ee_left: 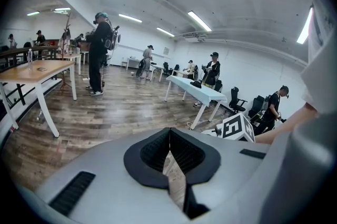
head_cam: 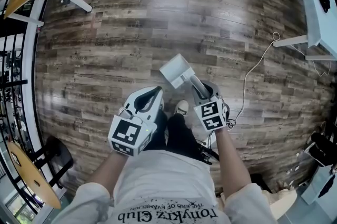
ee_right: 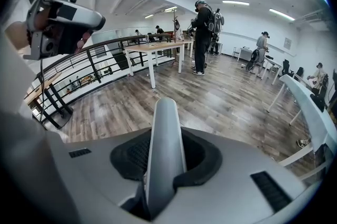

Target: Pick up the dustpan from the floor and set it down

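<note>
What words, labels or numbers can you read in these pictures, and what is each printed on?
"tonykz Club": seen upside down on the person's white T-shirt in the head view.
A smaller line of print beside it: too small to read surely.
No words on the marker cubes, only black-and-white square patterns.

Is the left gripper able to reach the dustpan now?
Probably yes. The dustpan, held by its handle in the right gripper, is close beside the left gripper with nothing between them; the left jaws are together, though.
</note>
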### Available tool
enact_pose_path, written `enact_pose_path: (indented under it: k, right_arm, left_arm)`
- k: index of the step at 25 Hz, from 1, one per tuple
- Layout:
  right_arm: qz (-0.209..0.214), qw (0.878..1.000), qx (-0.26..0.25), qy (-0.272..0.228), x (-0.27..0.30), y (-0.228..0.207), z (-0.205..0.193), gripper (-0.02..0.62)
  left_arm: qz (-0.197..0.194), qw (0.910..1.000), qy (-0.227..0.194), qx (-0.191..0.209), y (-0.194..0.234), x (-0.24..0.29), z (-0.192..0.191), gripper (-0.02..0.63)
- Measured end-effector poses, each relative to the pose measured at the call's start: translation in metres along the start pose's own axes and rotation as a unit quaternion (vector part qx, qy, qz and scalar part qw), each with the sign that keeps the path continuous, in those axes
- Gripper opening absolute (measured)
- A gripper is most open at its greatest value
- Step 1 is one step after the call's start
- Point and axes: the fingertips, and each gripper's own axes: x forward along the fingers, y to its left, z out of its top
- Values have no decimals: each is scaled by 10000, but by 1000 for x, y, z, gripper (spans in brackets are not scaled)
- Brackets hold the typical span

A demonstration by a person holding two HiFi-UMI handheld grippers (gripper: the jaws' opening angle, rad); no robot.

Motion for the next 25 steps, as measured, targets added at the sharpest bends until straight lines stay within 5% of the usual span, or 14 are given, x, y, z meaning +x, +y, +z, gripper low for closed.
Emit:
enact_pose_path:
  k: [25]
  right_arm:
    - [-66, 9995, -56, 317, -5, 0, -23, 153]
  left_arm:
    - [-51, 9999, 118, 63, -17, 0, -7, 23]
